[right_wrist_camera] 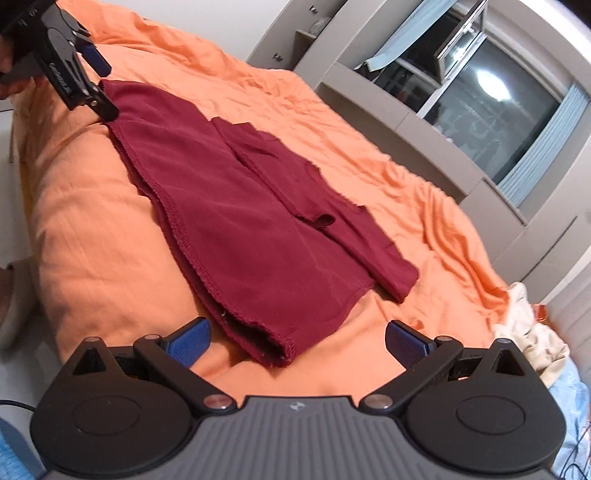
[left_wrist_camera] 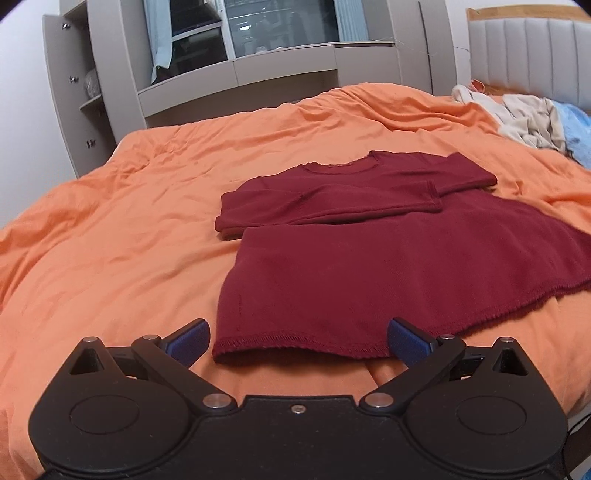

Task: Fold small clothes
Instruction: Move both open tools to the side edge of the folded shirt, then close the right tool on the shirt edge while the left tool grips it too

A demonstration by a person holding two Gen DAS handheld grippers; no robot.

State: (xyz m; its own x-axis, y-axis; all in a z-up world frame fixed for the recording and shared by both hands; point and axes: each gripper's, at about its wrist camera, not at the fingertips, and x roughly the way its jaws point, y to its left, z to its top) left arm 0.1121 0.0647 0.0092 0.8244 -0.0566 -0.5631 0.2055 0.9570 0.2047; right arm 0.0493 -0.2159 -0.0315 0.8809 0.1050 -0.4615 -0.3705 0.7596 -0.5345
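Observation:
A dark red long-sleeved top (left_wrist_camera: pixel 369 254) lies flat on the orange bedcover (left_wrist_camera: pixel 110 240), both sleeves folded across its chest. My left gripper (left_wrist_camera: pixel 299 341) is open, its blue pads on either side of the top's near left hem corner. From the right wrist view the same top (right_wrist_camera: pixel 236 206) runs away from me. My right gripper (right_wrist_camera: pixel 297 341) is open too, and the near right hem corner lies between its fingers. The left gripper (right_wrist_camera: pixel 96 75) shows at the far hem corner, top left.
A pile of beige, white and blue clothes (left_wrist_camera: pixel 532 118) lies at the bed's far right, also seen as clothes (right_wrist_camera: pixel 535 336) next to my right gripper. Grey cabinets and a window (left_wrist_camera: pixel 280 29) stand beyond the bed. A padded headboard (left_wrist_camera: pixel 528 48) is at the right.

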